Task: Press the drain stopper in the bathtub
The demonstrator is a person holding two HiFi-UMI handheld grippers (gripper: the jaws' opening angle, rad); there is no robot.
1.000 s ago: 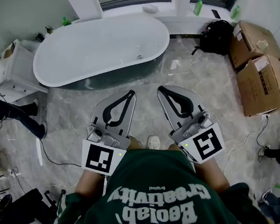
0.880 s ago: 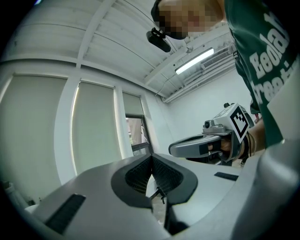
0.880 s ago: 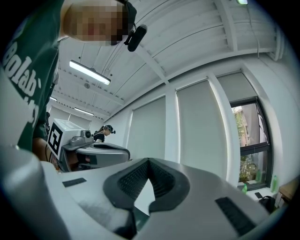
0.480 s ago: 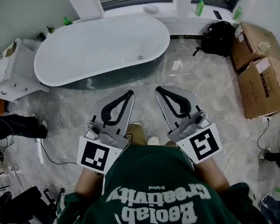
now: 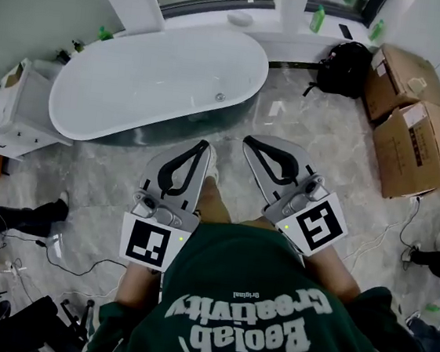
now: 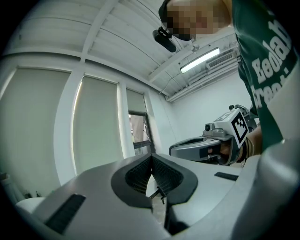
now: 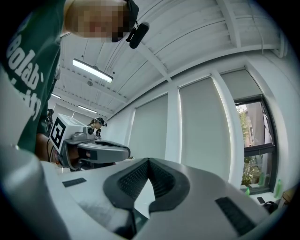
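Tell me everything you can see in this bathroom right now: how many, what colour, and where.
bathtub: one, white, upper left on the marble floor
drain stopper: one, metallic, in the tub's right end
backpack: one, black, right of the tub by the wall
cardboard boxes: two, brown, right side
bottles: two, green, ledge above the backpack
sweatshirt: one, dark green, bottom centre
left gripper: one, grey, shut, empty
right gripper: one, grey, shut, empty

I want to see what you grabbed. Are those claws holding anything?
Nothing is held. The left gripper and the right gripper are both shut and empty.
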